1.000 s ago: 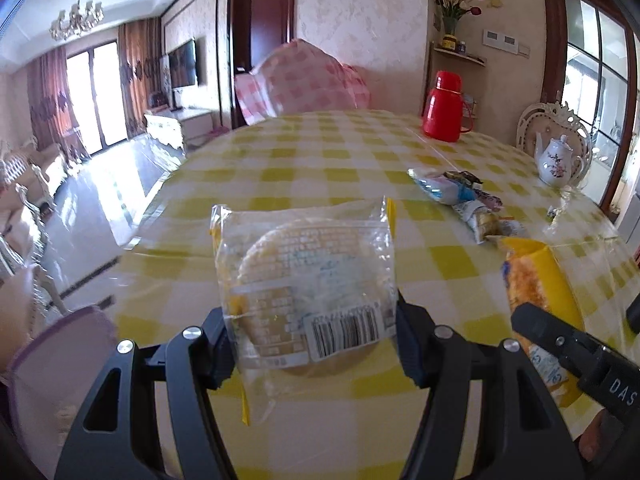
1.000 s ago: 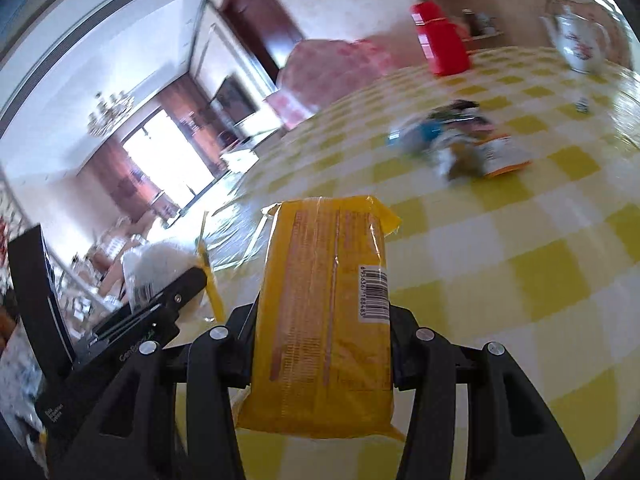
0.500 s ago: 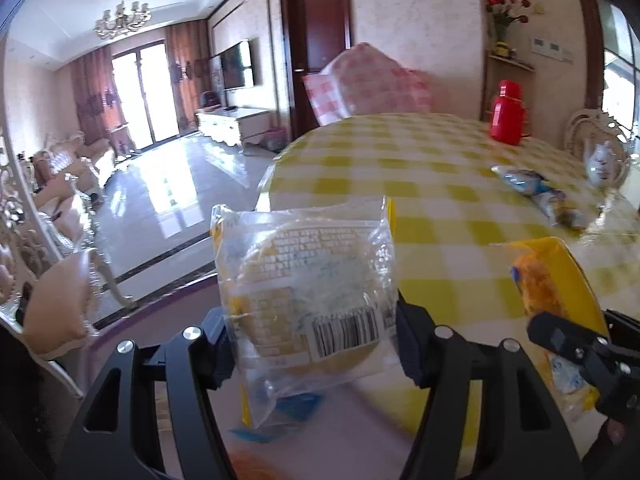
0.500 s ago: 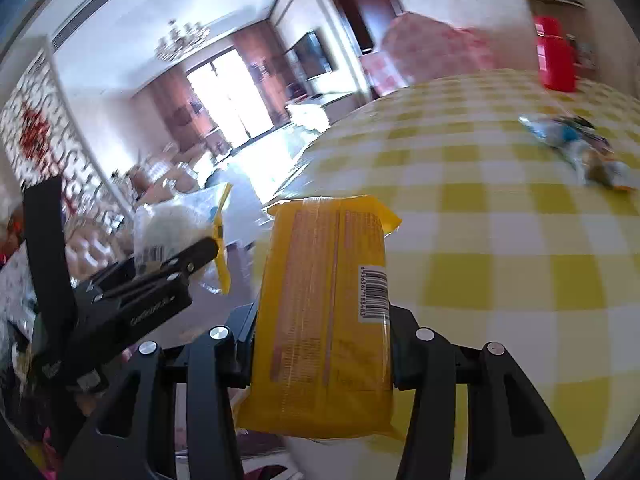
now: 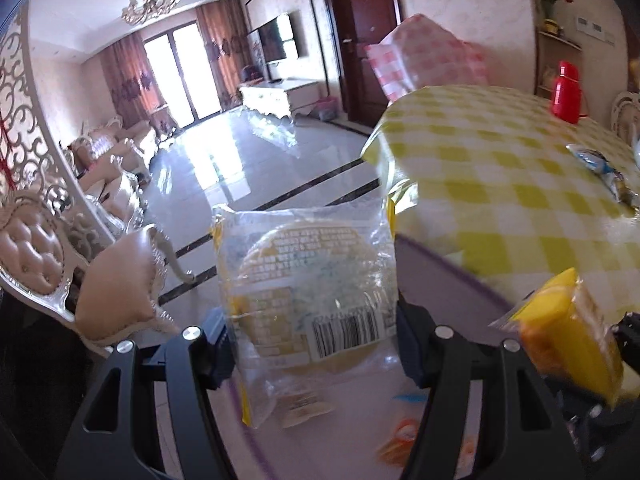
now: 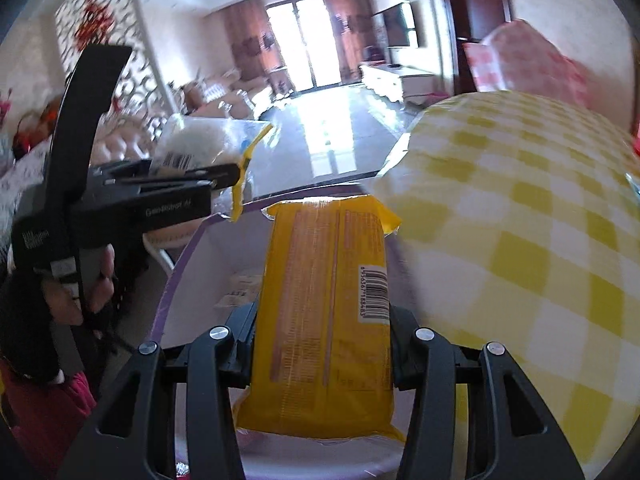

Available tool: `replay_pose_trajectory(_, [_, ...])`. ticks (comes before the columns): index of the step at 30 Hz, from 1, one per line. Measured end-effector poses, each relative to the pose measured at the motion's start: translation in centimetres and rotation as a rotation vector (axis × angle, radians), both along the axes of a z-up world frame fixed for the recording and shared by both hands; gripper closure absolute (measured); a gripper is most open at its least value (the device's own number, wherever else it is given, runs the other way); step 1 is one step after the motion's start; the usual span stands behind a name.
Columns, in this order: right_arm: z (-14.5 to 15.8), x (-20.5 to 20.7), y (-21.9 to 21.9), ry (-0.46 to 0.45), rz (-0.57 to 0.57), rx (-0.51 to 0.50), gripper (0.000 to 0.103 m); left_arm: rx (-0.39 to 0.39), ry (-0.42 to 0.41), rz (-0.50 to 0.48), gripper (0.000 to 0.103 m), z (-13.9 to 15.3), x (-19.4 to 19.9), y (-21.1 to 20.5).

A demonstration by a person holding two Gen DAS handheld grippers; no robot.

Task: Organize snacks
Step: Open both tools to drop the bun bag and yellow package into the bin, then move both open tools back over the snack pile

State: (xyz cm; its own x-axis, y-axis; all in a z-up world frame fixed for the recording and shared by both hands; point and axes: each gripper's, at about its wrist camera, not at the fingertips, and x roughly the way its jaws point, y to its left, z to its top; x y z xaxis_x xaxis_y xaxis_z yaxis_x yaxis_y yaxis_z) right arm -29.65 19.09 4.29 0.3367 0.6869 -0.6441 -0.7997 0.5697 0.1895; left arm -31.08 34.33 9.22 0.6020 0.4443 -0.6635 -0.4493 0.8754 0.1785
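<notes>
Below, left gripper (image 5: 310, 332) — black plastic jaws clamped on round cake (image 5: 308, 292) in clear crinkled wrapper; white barcode label lower right, printed text too small to read. Right gripper (image 6: 322, 336) — jaws clamped on yellow packet (image 6: 326, 320), glossy oblong film with crimped ends; barcode on right edge, other print illegible. Both snacks held above white bin (image 6: 188, 276) with purple rim, beside table (image 5: 520, 184) in yellow-and-white checked cloth under clear cover. Left gripper's side, seen from right wrist, reads "GenRobot AI".
</notes>
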Motion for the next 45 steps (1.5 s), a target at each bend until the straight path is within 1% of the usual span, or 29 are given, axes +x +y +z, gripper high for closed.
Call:
replay_pose_trajectory(2, [-0.2, -0.1, 1.6, 0.010, 0.026, 0.021, 0.055, 0.000, 0.019, 0.038, 0.034, -0.5, -0.3, 1.2])
replay_pose_trajectory(3, [-0.4, 0.2, 2.0, 0.023, 0.045, 0.045, 0.054, 0.002, 0.030, 0.072, 0.023, -0.8, -0.3, 1.9])
replay_pose_trajectory(4, [-0.5, 0.2, 2.6, 0.041, 0.066, 0.080, 0.050, 0.018, 0.027, 0.108, 0.014, -0.8, -0.5, 2.3])
replay_pose_trajectory(5, [-0.4, 0.2, 2.8, 0.052, 0.073, 0.098, 0.036, 0.031, 0.021, 0.132, 0.011, -0.7, -0.7, 2.6])
replay_pose_trajectory(6, [-0.3, 0.3, 2.7, 0.068, 0.073, 0.127, 0.033, 0.041, 0.012, 0.152, 0.006, -0.5, -0.9, 2.7])
replay_pose_trajectory(8, [0.3, 0.4, 2.1, 0.080, 0.087, 0.172, 0.033, 0.035, -0.018, 0.148, 0.004, 0.0, -1.0, 2.5])
replay_pose_trajectory(10, [0.8, 0.9, 0.8, 0.061, 0.061, 0.186, 0.033, 0.017, -0.037, 0.131, 0.003, 0.1, -1.0, 2.4])
replay_pose_trajectory(15, [1.1, 2.8, -2.4, 0.070, -0.006, 0.205, 0.032, 0.004, -0.018, 0.104, 0.003, -0.9, 1.2, 1.3])
replay_pose_trajectory(18, [0.4, 4.5, -4.9, 0.086, -0.087, 0.196, 0.031, -0.007, -0.008, 0.055, 0.003, -1.6, 2.6, -0.3])
replay_pose_trajectory(20, [0.3, 5.5, -7.2, 0.113, -0.127, 0.208, 0.031, -0.016, -0.017, 0.002, 0.003, -1.8, 3.3, -2.1])
replay_pose_trajectory(22, [0.5, 6.3, -9.9, 0.112, -0.177, 0.230, 0.031, -0.034, -0.039, -0.064, 0.003, -1.8, 4.1, -4.2])
replay_pose_trajectory(24, [1.0, 7.2, -13.4, 0.100, -0.247, 0.254, 0.026, -0.079, -0.057, -0.133, 0.003, -1.6, 4.8, -6.2])
replay_pose_trajectory(25, [1.1, 7.5, -14.8, 0.092, -0.277, 0.256, 0.023, -0.122, -0.064, -0.175, 0.002, -1.5, 5.3, -7.6])
replay_pose_trajectory(27, [1.3, 8.5, -17.9, 0.071, -0.353, 0.251, 0.021, -0.201, -0.079, -0.238, 0.002, -1.2, 6.2, -9.9])
replay_pose_trajectory(29, [1.2, 9.7, -22.0, 0.063, -0.470, 0.247, 0.018, -0.307, -0.087, -0.338, 0.002, -1.0, 7.4, -13.3])
replay_pose_trajectory(30, [1.0, 10.2, -23.7, 0.067, -0.507, 0.250, 0.016, -0.362, -0.087, -0.377, 0.002, -0.9, 8.2, -14.8])
replay_pose_trajectory(31, [0.6, 10.9, -26.0, 0.077, -0.568, 0.253, 0.015, -0.436, -0.078, -0.420, 0.002, -0.8, 9.6, -17.0])
replay_pose_trajectory(32, [0.2, 11.6, -28.0, 0.085, -0.628, 0.251, 0.015, -0.472, -0.071, -0.440, 0.002, -0.8, 10.5, -18.2])
replay_pose_trajectory(33, [-0.1, 11.9, -29.1, 0.088, -0.664, 0.248, 0.015, -0.516, -0.061, -0.472, 0.002, -0.6, 12.1, -20.2])
replay_pose_trajectory(34, [-0.5, 12.6, -31.2, 0.092, -0.730, 0.241, 0.015, -0.525, -0.055, -0.483, 0.002, -0.7, 13.4, -21.6])
replay_pose_trajectory(36, [-1.1, 13.7, -34.9, 0.096, -0.836, 0.237, 0.015, -0.513, -0.062, -0.489, 0.002, -0.3, 16.9, -24.8])
replay_pose_trajectory(39, [-1.7, 15.1, -39.2, 0.093, -0.954, 0.232, 0.015, -0.513, -0.083, -0.475, 0.002, -0.6, 21.6, -28.0])
replay_pose_trajectory(41, [-2.0, 16.8, -42.0, 0.089, -1.039, 0.209, 0.015, -0.554, -0.077, -0.463, 0.002, -1.7, 26.5, -29.9])
replay_pose_trajectory(42, [-2.2, 18.1, -43.3, 0.095, -1.075, 0.183, 0.015, -0.571, -0.073, -0.454, 0.002, -2.1, 27.8, -30.3])
replay_pose_trajectory(43, [-2.2, 19.0, -44.3, 0.103, -1.098, 0.169, 0.015, -0.624, -0.076, -0.430, 0.002, -2.8, 30.3, -30.8])
replay_pose_trajectory(45, [-2.3, 20.9, -46.0, 0.119, -1.127, 0.164, 0.015, -0.698, -0.083, -0.379, 0.002, -3.7, 33.3, -31.2])
